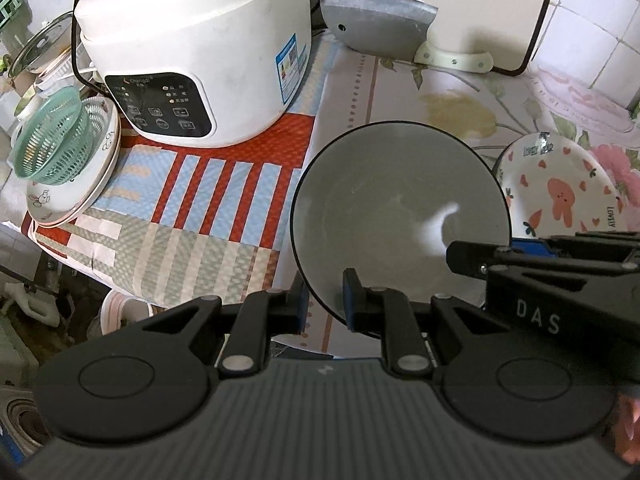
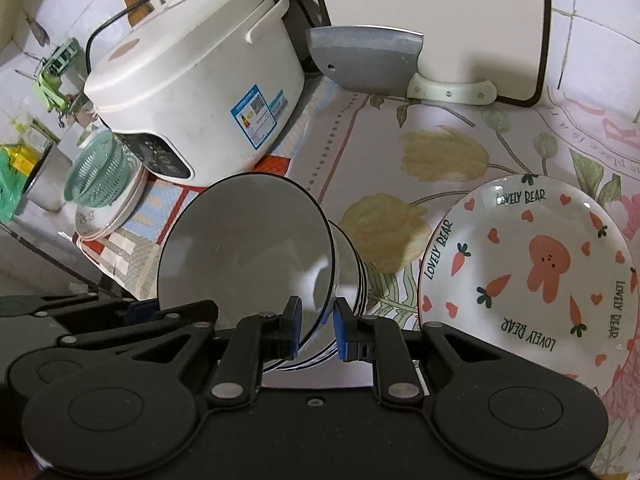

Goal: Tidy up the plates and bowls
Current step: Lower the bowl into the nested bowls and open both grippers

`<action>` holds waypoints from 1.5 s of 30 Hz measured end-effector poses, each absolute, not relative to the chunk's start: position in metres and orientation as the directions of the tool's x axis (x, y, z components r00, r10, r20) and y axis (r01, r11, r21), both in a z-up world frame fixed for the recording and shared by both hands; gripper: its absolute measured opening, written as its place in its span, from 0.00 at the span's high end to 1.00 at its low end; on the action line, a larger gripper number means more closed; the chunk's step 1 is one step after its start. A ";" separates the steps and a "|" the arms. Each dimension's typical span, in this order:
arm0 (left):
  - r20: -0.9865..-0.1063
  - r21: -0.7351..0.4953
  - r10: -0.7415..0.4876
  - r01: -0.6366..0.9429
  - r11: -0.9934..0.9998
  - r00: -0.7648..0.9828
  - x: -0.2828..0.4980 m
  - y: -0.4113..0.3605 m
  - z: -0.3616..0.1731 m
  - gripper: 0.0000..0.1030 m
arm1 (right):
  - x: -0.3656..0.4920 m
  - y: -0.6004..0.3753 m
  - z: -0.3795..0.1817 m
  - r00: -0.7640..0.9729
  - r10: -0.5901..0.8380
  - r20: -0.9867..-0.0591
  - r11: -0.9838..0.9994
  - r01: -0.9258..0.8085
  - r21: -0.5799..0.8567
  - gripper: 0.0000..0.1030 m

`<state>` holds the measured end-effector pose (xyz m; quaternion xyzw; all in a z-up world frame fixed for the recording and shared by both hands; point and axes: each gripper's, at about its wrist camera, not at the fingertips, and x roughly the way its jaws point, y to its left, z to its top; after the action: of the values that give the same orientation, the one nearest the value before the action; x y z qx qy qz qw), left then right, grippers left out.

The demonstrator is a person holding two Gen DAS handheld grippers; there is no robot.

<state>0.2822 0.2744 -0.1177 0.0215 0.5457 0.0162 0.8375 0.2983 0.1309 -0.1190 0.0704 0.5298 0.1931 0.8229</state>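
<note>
A grey bowl with a dark rim is held tilted over the floral cloth, on top of a stack of similar bowls. My left gripper is shut on its near rim. My right gripper is shut on the rim at the other side; its fingers show in the left wrist view. A white "Lovely Bear" plate lies flat just right of the bowls.
A white rice cooker stands behind on a striped mat. Left of it a green strainer sits in stacked white plates. A cleaver and a cutting board lean on the tiled wall.
</note>
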 end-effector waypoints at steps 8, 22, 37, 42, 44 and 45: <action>-0.919 0.044 0.039 0.005 0.999 0.392 0.285 0.276 -0.123 0.85 | 0.302 0.133 -0.125 0.344 0.391 -0.854 0.913 -0.262 0.313 0.77; -0.915 0.022 0.003 0.044 0.999 0.403 0.288 0.280 -0.131 0.83 | 0.294 0.141 -0.122 0.406 0.337 -0.850 0.918 -0.341 0.202 0.73; -0.888 -0.006 -0.011 0.013 1.000 0.459 0.273 0.282 -0.123 0.81 | 0.278 0.131 -0.109 0.469 0.388 -0.794 0.894 -0.400 0.201 0.69; -0.869 -0.020 -0.024 0.013 1.000 0.494 0.256 0.281 -0.110 0.79 | 0.260 0.109 -0.088 0.497 0.489 -0.717 0.851 -0.454 0.266 0.68; -0.863 -0.012 -0.021 0.022 1.000 0.505 0.247 0.278 -0.106 0.79 | 0.250 0.100 -0.079 0.514 0.517 -0.685 0.835 -0.479 0.271 0.68; -0.858 -0.002 -0.017 0.029 1.000 0.514 0.242 0.276 -0.104 0.79 | 0.246 0.097 -0.075 0.524 0.528 -0.669 0.829 -0.490 0.271 0.68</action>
<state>0.2422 0.2762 -0.1037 0.0063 0.4929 -0.0132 0.8699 0.2457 0.0966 -0.0750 0.0243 0.3914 0.2916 0.8725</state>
